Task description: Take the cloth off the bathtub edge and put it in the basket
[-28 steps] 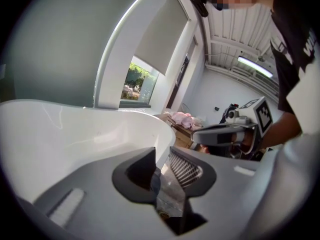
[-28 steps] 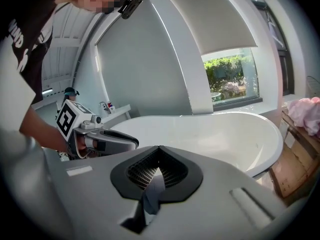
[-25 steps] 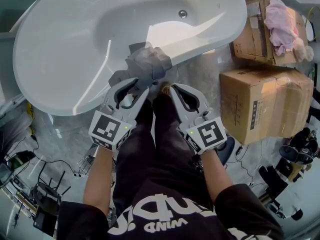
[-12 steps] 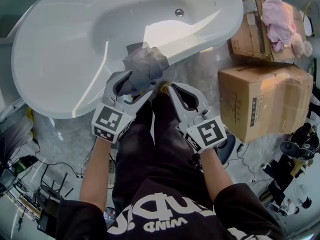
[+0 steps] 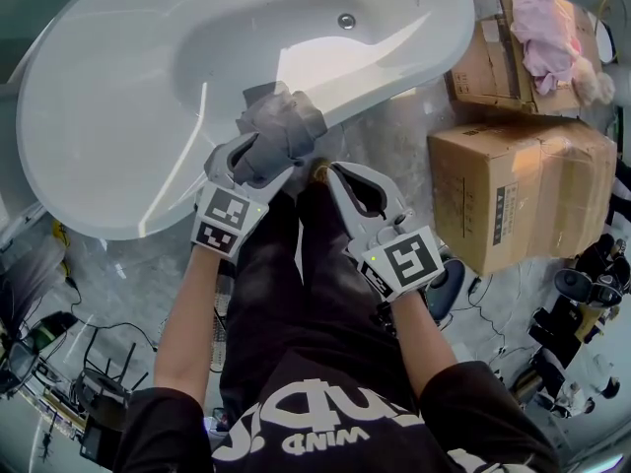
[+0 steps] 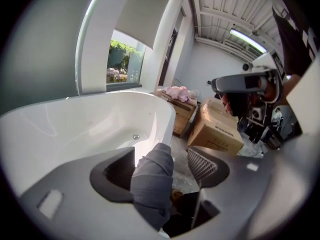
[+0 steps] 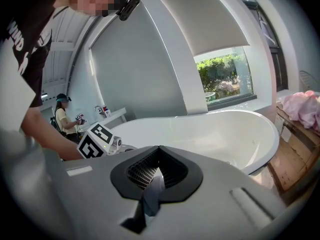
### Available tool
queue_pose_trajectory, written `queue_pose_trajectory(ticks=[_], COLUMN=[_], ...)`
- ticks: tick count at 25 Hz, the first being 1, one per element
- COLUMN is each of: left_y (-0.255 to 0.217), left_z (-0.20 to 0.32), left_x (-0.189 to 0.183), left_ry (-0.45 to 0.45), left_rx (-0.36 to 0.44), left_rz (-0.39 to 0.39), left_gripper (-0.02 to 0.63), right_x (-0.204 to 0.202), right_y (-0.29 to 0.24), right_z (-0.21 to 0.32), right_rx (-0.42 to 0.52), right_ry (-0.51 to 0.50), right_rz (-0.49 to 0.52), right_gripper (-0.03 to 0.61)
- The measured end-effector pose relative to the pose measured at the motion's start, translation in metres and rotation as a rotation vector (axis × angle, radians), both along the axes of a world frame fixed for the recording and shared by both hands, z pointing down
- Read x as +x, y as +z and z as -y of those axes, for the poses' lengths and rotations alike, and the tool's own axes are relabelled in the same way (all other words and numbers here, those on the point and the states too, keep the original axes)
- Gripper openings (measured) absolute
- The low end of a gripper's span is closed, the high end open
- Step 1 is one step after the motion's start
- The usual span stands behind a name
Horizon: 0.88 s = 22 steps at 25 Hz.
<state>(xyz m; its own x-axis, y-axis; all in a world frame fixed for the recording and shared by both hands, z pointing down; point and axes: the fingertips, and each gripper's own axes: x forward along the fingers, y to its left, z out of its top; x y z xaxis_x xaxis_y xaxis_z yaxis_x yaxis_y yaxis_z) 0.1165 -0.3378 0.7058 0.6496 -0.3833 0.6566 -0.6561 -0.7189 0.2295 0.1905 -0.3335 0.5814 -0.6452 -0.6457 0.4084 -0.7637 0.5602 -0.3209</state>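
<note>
One cloth [image 5: 281, 131], one tub [image 5: 118, 116], two claws and two boxes are counted. The grey cloth is draped, bunched, over the tub's near rim. Its long axis is laid across that rim, with one end pointed into the basin and the other hung outside toward the person's legs [image 5: 296, 264]. The left claw [image 5: 253, 163] is set around the hanging part. Its jaws have just been opening and are spread wide; the cloth is seen between them, lying against one jaw and clear of the other, so nothing is gripped there. The right claw [image 5: 328, 172] is held just beside it, with its tip at the cloth's lower edge. Its jaws are brought together, and a narrow grey strip, seemingly a fold of the cloth, is seen pinched between them. One drain [image 5: 346, 21] is seen in the basin. On the floor [image 5: 394, 146] to the right of the tub a closed box [image 5: 518, 190] is stood, and beyond it an open box [image 5: 493, 57], on which one pink bundle [image 5: 552, 33] is laid.
</note>
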Motion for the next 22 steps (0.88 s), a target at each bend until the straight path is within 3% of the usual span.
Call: queue_pose_trajectory(ticks=[14,16,22], left_y=[0.102,0.108,0.135], left_z=[-0.014,-0.016,-0.022], left_x=[0.006,0.009,0.008], left_ry=[0.153,0.173,0.247], left_rx=[-0.157,-0.161,-0.13], left_rz=[0.231,0.247,0.389], left_gripper=[0.314,0.314,0.313], right_x=[0.006,0.008,0.007], right_y=[0.009,0.011,0.014], right_z=[-0.004,-0.005,-0.008], right_rx=[-0.019,-0.024,-0.035], right_ry=[0.005,0.007,0.006], right_rz=[-0.014,-0.015,-0.016], right_gripper=[0.009,0.009,0.009])
